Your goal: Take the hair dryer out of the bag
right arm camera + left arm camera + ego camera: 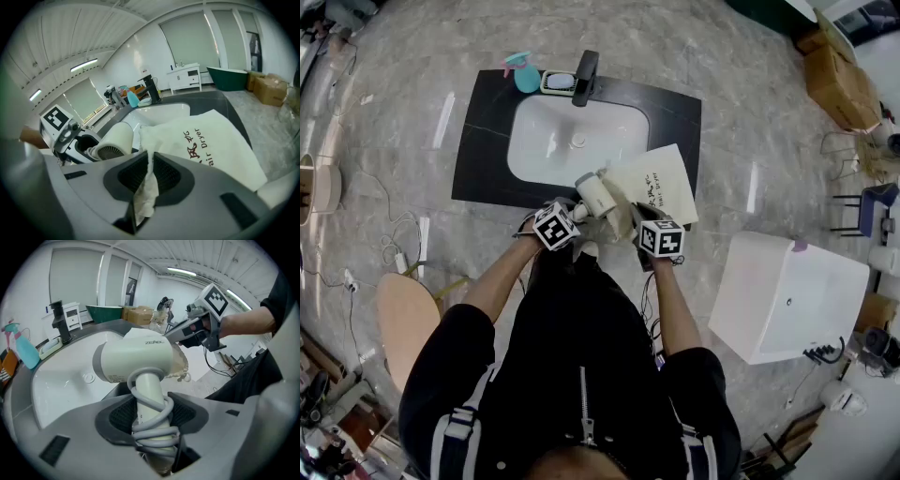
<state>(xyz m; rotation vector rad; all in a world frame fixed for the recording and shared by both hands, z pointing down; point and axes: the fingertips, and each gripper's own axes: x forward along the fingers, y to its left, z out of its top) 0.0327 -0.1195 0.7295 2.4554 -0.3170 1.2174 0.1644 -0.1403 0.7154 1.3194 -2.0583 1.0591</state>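
While both bare forearms reach forward from the black-sleeved body, the two grippers tilt downward side by side over the front edge of a dark countertop [478, 141].

The left gripper [151, 414] has its jaws clamped on the handle of the single cream hair dryer [136, 361]. The pads press from both sides on the grey cord [153, 428], which is coiled around that handle. The dryer stands up out of the jaws with its barrel lying crosswise above them, over the near rim of the one white basin [572, 141].

The right gripper [148, 172] has its jaws drawn nearly together, pinching a fold of the one white drawstring bag [211, 145]. The rest of the bag lies spread flat on the counter beyond the jaws.

The dryer's grilled end sits just beside the bag's gathered mouth. Whether its other end is still inside the fabric cannot be told.

Behind the basin stand one black faucet [584, 77], one teal spray bottle [523, 73] and one soap dish [558, 82].
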